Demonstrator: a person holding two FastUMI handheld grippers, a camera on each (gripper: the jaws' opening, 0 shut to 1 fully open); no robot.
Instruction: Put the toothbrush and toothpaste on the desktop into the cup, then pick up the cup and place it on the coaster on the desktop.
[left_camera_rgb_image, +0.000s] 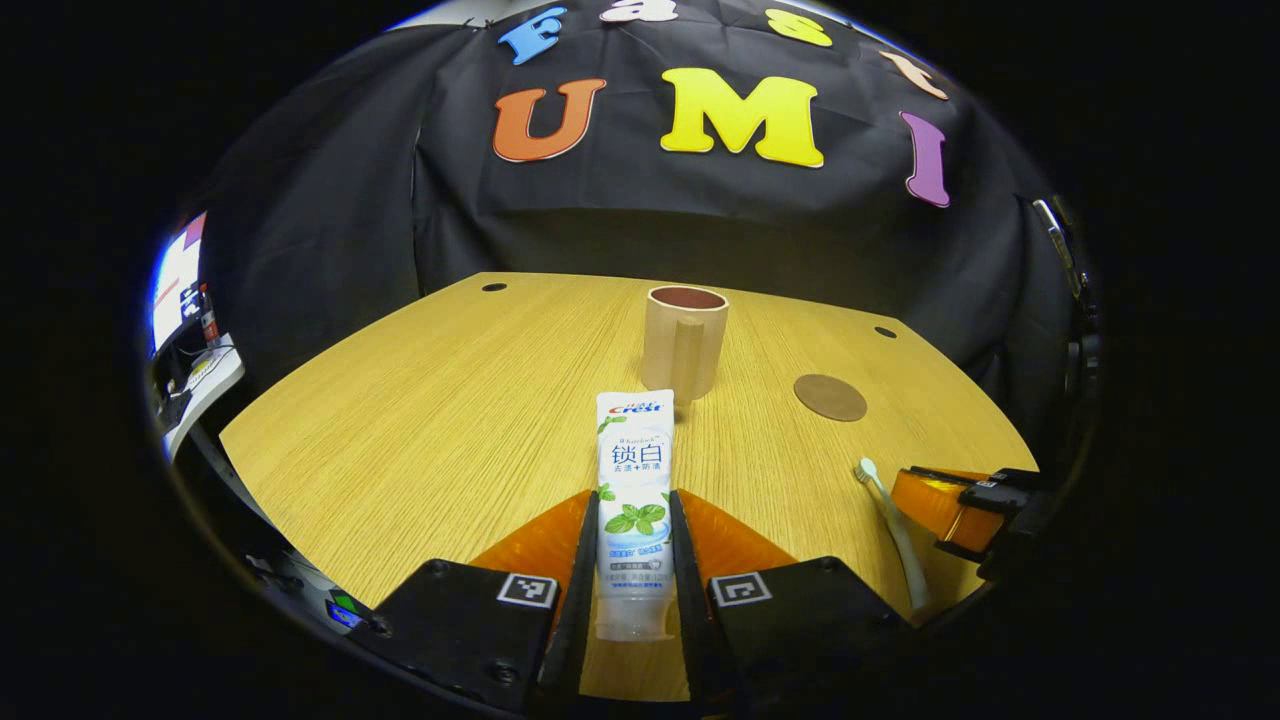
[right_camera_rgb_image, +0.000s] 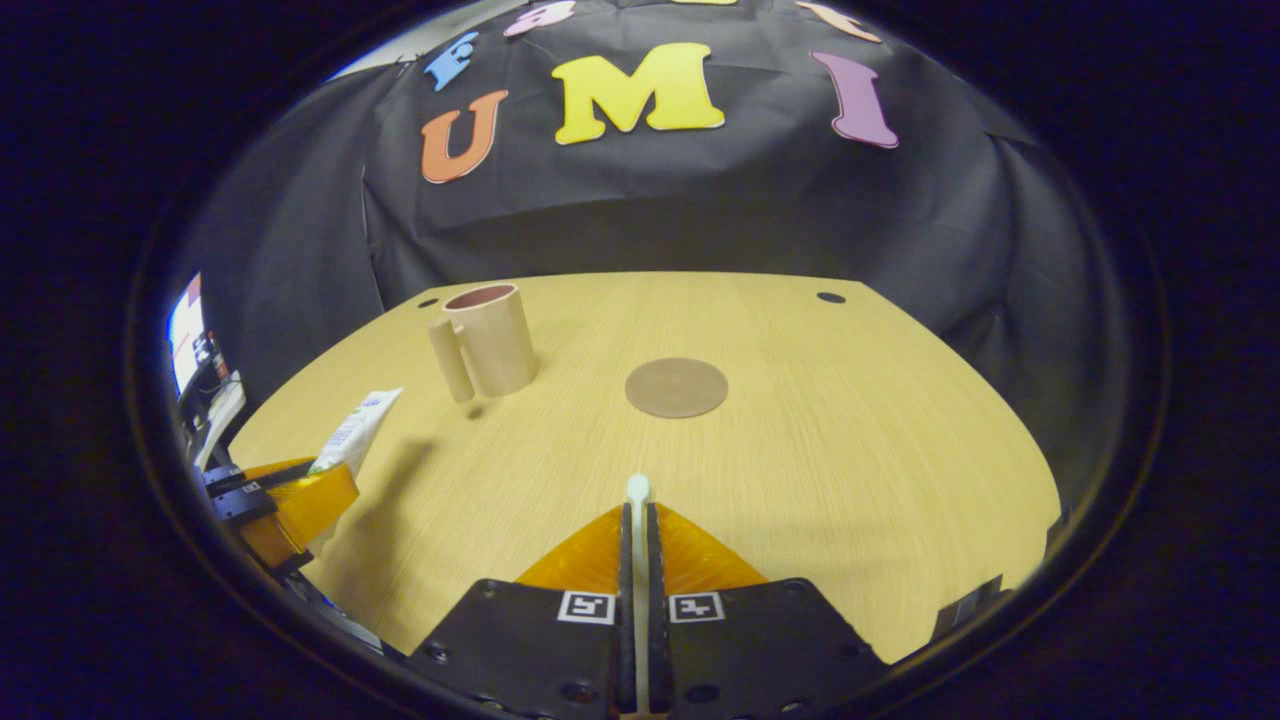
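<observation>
Left gripper (left_camera_rgb_image: 630, 560) clamped on toothpaste (left_camera_rgb_image: 633, 500), right gripper (right_camera_rgb_image: 636, 560) pinching toothbrush (right_camera_rgb_image: 637, 520) — could slip, or topple cup (right_camera_rgb_image: 490, 340).

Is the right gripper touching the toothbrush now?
Touching. In the right gripper view, both fingers of the right gripper press on the toothbrush handle, with no gap on either side.

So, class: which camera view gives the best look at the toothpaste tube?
The left gripper view: the toothpaste tube lies lengthwise between the left gripper fingers, its whole printed face toward the camera. The right gripper view shows just its upper end at the far left edge, poking past that gripper.
</observation>
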